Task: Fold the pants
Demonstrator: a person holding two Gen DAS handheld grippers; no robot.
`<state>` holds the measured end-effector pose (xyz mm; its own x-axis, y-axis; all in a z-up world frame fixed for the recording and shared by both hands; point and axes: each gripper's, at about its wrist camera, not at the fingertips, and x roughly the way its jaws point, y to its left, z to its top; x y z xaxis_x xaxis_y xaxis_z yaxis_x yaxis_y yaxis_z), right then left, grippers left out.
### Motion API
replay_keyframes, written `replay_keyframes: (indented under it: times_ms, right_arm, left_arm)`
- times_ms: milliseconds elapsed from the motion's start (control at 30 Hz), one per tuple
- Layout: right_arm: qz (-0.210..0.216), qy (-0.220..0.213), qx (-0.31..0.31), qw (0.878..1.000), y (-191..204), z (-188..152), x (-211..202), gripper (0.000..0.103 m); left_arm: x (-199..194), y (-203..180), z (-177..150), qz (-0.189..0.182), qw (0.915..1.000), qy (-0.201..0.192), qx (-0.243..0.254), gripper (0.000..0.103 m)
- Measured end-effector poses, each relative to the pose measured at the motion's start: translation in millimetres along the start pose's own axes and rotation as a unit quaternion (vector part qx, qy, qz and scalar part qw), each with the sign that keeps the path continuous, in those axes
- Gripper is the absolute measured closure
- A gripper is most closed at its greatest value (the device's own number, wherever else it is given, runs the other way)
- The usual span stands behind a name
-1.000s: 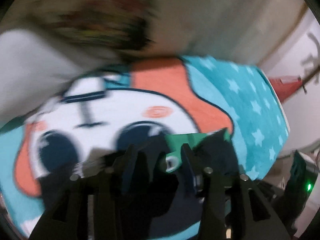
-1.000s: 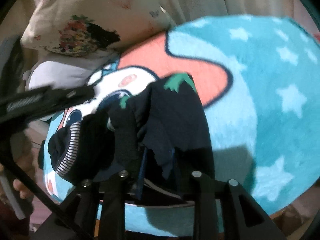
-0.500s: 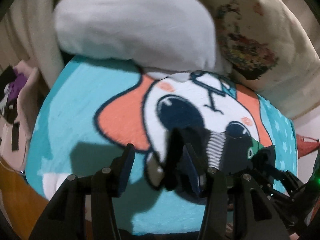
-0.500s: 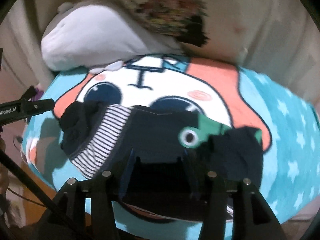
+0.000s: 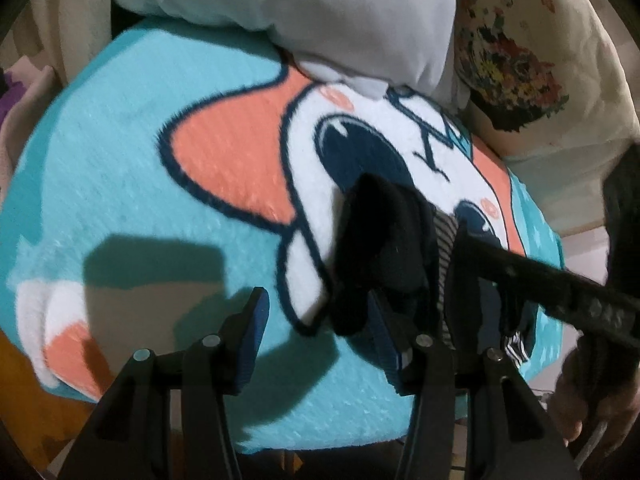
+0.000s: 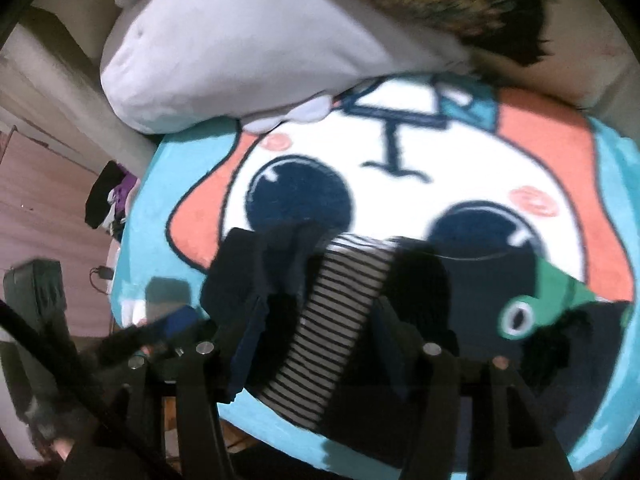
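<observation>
The pants lie bunched on the blanket, a dark heap with a striped waistband and a green print; folding looks barely begun, more a stage of laying out. The left gripper has its fingers spread wide and empty, one dark lump of cloth lying just ahead of its right finger, perhaps touching it. The right gripper also stands spread, the waistband running between its fingers, apparently not pinched. Next, each gripper probably needs an edge of cloth, to pull the heap flat before any fold. Legs and hems cannot be told apart in the dark folds, the right view is blurred, and the pillows sit beyond the fingers.
</observation>
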<state>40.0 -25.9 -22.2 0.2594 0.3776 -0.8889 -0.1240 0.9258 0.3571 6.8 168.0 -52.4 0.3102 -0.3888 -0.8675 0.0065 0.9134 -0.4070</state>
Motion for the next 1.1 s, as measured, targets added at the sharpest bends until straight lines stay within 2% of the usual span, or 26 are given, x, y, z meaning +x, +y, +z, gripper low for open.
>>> replay_keyframes:
  times_ms: [133, 233, 333, 400, 467, 533, 600, 633, 667, 700, 733, 800, 967, 1100]
  right_arm:
    - [0.004, 0.027, -0.019, 0.999, 23, 13, 26, 0.042]
    - [0.000, 0.057, -0.042, 0.998, 40, 24, 47, 0.037]
    - [-0.027, 0.080, -0.068, 0.994, 56, 33, 66, 0.031]
    - [-0.041, 0.104, -0.089, 0.990, 65, 37, 79, 0.023]
    - [-0.057, 0.122, -0.099, 0.986, 70, 40, 90, 0.023]
    - [-0.070, 0.127, -0.112, 0.983, 73, 40, 94, 0.026]
    - [-0.090, 0.126, -0.128, 0.980, 75, 39, 93, 0.045]
    - [-0.097, 0.124, -0.137, 0.978, 76, 38, 92, 0.050]
    - [-0.092, 0.122, -0.141, 0.978, 74, 38, 89, 0.059]
    - [-0.089, 0.119, -0.138, 0.979, 71, 38, 85, 0.066]
    - [-0.082, 0.114, -0.129, 0.982, 66, 39, 80, 0.068]
    - [-0.064, 0.100, -0.113, 0.986, 57, 39, 68, 0.071]
    - [-0.028, 0.037, -0.077, 0.996, 34, 30, 23, 0.072]
    - [0.003, -0.007, -0.040, 0.999, 11, 27, -12, 0.072]
  left_arm:
    - [7, -1, -7, -0.025, 0.9996, 0.011, -0.005, 0.049]
    - [11, -2, -11, -0.033, 0.9994, 0.008, -0.003, 0.046]
    - [10, -1, -12, -0.044, 0.9990, 0.002, -0.007, 0.040]
    - [10, 0, -13, -0.055, 0.9984, 0.000, -0.015, 0.037]
    - [11, 0, -13, -0.060, 0.9980, -0.001, -0.020, 0.034]
    - [11, -2, -12, -0.054, 0.9983, -0.002, -0.019, 0.034]
    - [12, -8, -10, -0.048, 0.9988, -0.001, -0.011, 0.034]
    - [13, -11, -9, -0.045, 0.9990, -0.001, -0.007, 0.037]
    - [14, -16, -9, -0.043, 0.9991, 0.002, 0.000, 0.045]
    - [16, -20, -8, -0.047, 0.9988, 0.010, 0.010, 0.077]
    - [20, -26, -7, -0.054, 0.9980, 0.027, 0.019, 0.092]
    - [18, -30, -8, -0.055, 0.9980, 0.024, 0.020, 0.092]
    - [1, -52, -4, -0.071, 0.9965, 0.018, 0.039, 0.092]
    - [-11, -89, -2, -0.070, 0.9939, 0.012, 0.084, 0.092]
